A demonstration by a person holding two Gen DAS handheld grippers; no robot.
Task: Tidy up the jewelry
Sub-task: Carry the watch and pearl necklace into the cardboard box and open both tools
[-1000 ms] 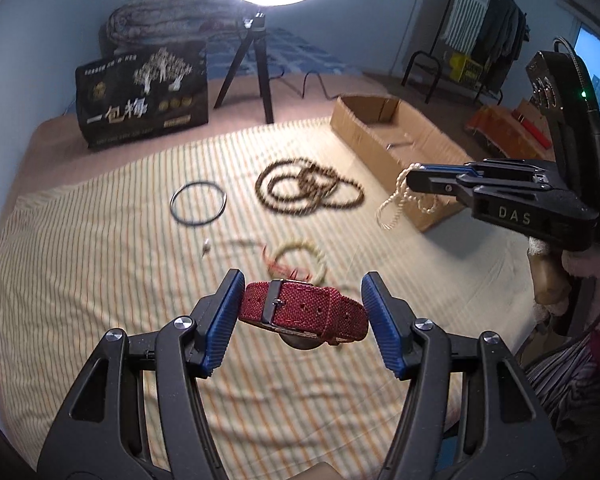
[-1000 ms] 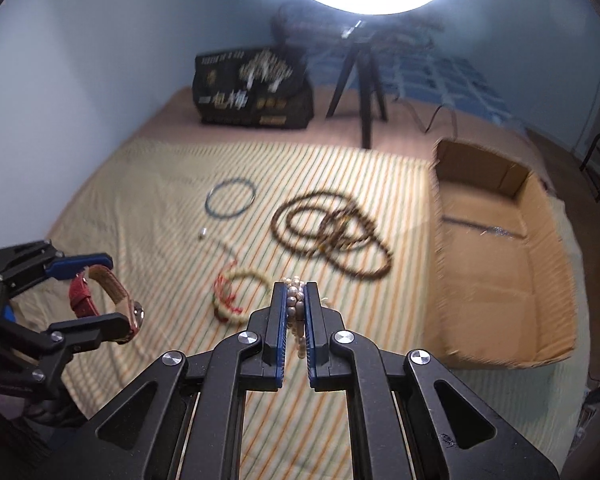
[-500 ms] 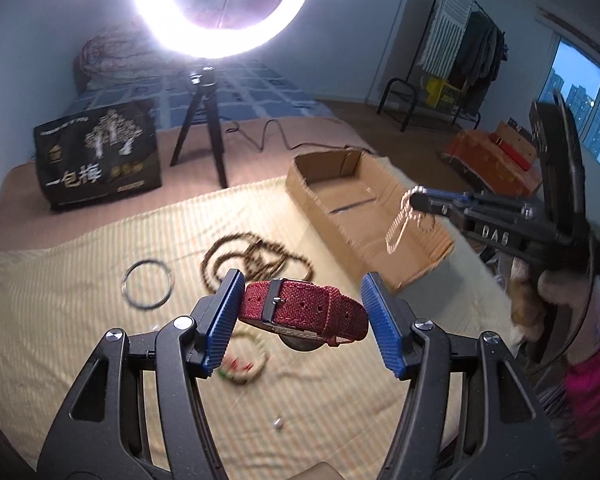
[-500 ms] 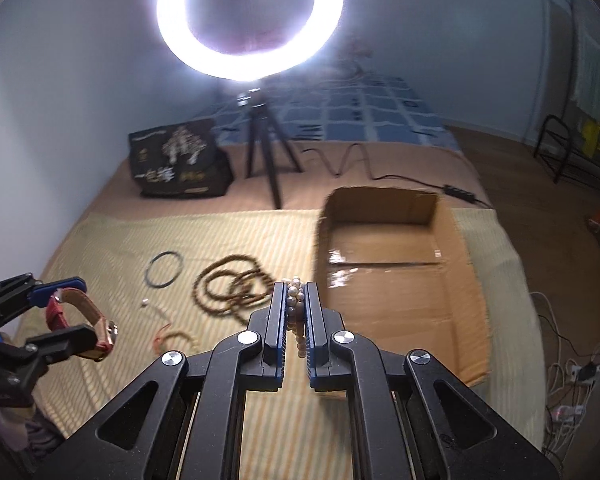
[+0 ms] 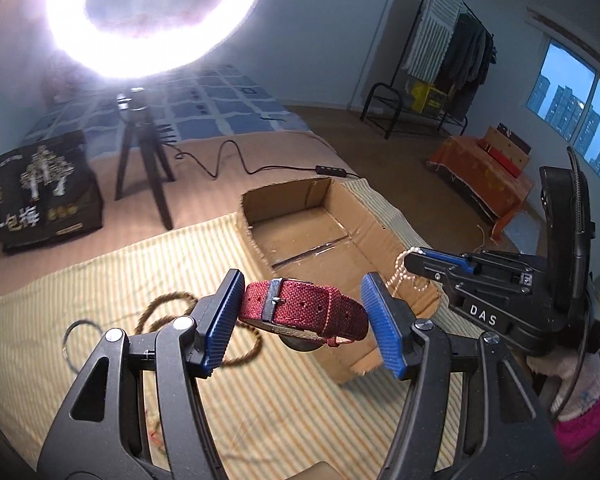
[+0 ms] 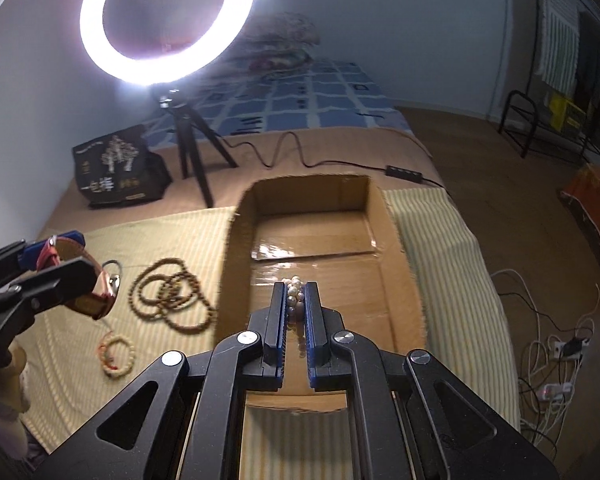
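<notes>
A red fabric-strap watch (image 5: 304, 306) is clamped between the blue pads of my left gripper (image 5: 302, 316), hovering over the striped cloth near the cardboard box's (image 5: 380, 236) near-left corner. My right gripper (image 6: 294, 304) is shut on a strand of pearl beads (image 6: 294, 286) and hangs above the floor of the box (image 6: 312, 236). From the left wrist view the right gripper (image 5: 410, 258) shows at the right with the pearls (image 5: 400, 276) dangling over the box's near end. On the cloth lie a brown bead necklace (image 6: 168, 292), a pale bracelet with red thread (image 6: 118, 354) and a thin black ring (image 5: 70, 332).
A lit ring light on a black tripod (image 5: 144, 148) and a black printed bag (image 5: 40, 192) stand at the back of the bed. Its cable (image 6: 300, 156) runs behind the box. Power strips and cords (image 6: 556, 360) lie on the floor at right.
Both grippers have travelled right, from above the loose jewelry to the cardboard box. The right one now hangs over the box's inside; each keeps its hold.
</notes>
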